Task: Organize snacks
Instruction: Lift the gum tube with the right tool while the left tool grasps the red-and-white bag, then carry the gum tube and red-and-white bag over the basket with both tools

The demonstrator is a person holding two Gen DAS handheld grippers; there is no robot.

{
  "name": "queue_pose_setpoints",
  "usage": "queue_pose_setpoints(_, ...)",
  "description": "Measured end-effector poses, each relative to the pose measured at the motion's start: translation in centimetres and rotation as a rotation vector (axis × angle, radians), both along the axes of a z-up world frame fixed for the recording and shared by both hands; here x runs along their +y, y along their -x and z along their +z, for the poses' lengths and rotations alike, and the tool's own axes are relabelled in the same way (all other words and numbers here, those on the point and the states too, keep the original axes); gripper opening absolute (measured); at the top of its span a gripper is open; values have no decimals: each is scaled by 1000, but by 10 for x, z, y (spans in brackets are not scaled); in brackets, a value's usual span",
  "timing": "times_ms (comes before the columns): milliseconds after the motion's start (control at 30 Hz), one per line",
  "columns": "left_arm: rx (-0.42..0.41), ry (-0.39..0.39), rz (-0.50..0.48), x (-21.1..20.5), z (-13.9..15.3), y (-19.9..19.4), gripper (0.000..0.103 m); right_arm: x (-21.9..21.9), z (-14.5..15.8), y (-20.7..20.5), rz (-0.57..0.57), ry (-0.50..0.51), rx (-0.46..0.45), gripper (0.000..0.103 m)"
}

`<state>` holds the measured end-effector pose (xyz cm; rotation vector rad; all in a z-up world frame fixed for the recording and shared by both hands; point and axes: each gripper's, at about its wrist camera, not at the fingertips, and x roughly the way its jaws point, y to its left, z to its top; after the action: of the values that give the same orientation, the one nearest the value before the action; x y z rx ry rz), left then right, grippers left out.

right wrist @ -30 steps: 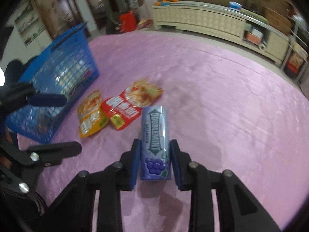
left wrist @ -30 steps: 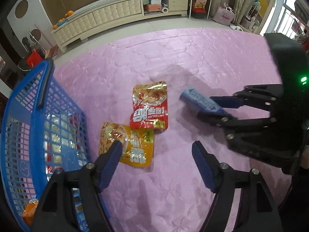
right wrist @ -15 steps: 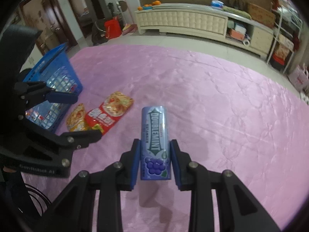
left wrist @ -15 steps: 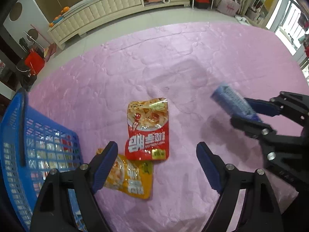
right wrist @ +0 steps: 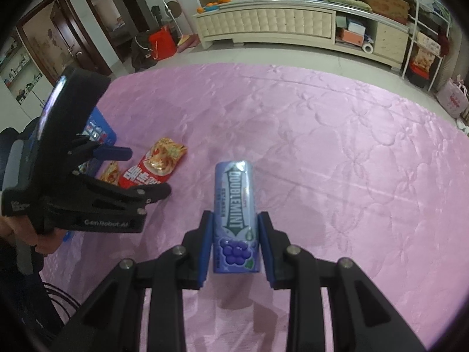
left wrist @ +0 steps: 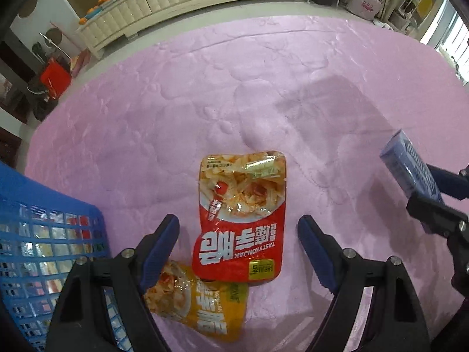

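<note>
Left wrist view, from the left: the blue basket stands beside the yellow pouch, whose top the red pouch overlaps. The left claw, spread empty around the red one, could drag both. The right claw clamps the gum pack above the pink bedspread.

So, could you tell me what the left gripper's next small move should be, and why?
Probably lower the left gripper onto the red snack pouch and close. Its jaws stand open astride the pouch, which lies flat on the pink cloth, overlapping the yellow pouch. The right gripper already holds the Doublemint pack.
</note>
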<state>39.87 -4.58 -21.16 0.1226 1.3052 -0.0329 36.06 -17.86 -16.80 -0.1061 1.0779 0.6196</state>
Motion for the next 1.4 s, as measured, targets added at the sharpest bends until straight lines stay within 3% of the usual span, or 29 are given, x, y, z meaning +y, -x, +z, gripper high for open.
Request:
queue_pose_setpoints(100,36,81,43,10,-2,1,70,1,5,4,12,-17,-4,35)
queue_pose_setpoints(300,35,55,-39,-8,-4,11,45,5,4,6,26,-20,-2,35)
queue_pose_setpoints(333,33,71,-47,-10,-5,12,36,4,3,6,26,-18,-2,35)
queue_pose_setpoints(400,27,75,-55,-12,-6,13,32,3,2,8,28,-18,0,35)
queue_pose_setpoints(600,-11,53,-51,-14,-3,17,30,2,1,8,21,-2,-7,35)
queue_pose_setpoints(900,-105,79,-63,-14,47,57,30,12,11,21,32,20,-25,35)
queue_pose_setpoints(1400,-267,135,-57,18,112,119,30,31,78,67,30,10,-78,35)
